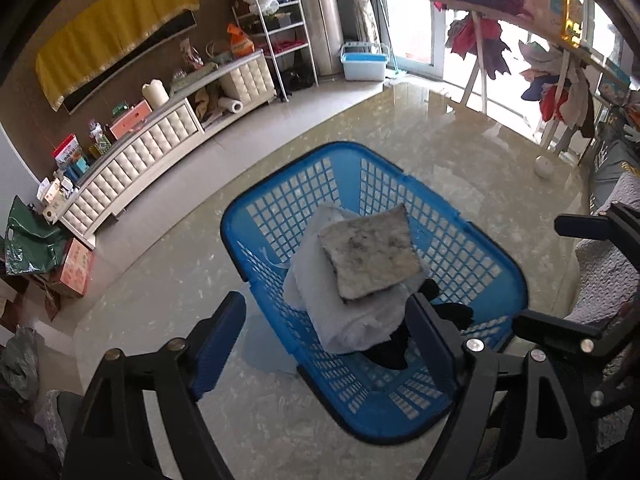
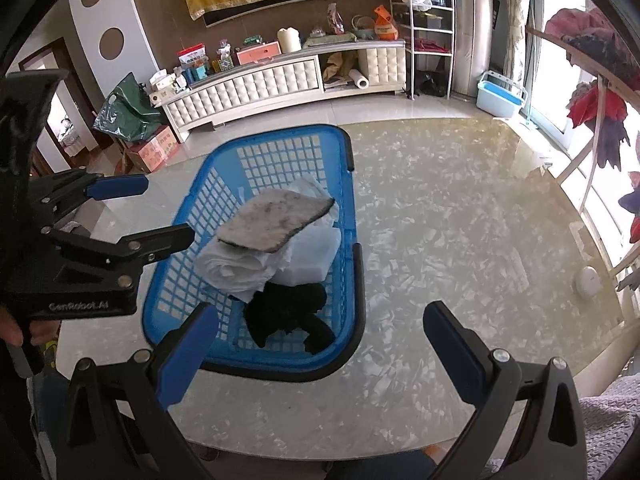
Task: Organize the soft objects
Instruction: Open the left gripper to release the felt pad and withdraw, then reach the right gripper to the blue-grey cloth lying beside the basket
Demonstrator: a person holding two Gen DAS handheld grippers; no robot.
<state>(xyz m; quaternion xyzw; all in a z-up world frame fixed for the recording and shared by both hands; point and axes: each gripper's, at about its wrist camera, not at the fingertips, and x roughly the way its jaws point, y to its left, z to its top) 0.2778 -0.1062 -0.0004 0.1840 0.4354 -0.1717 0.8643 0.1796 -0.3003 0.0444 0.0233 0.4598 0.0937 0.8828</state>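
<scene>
Blue slotted plastic basket [image 2: 348,216] on glossy marble table [image 2: 460,240]: grey speckled flat pad [image 2: 272,220] atop white folded cloth [image 2: 240,272], black crumpled fabric [image 2: 288,316] beside. Left gripper [image 1: 324,340] fingers spread, empty; right gripper [image 2: 320,352] fingers spread, empty.

Both grippers share one build — matte black angular frames with triangular cut-outs, round silver screws at the pivots, and flat blue pads lining the fingers. The left gripper [image 2: 146,210] carries pale "GenRobot.AI" lettering on its black body (seen from the right wrist view). The right gripper [image 2: 320,354] shows the same blue-faced fingers [image 2: 182,360] — a bare fingertip [image 2: 10,330] of skin grips the left handle.
</scene>
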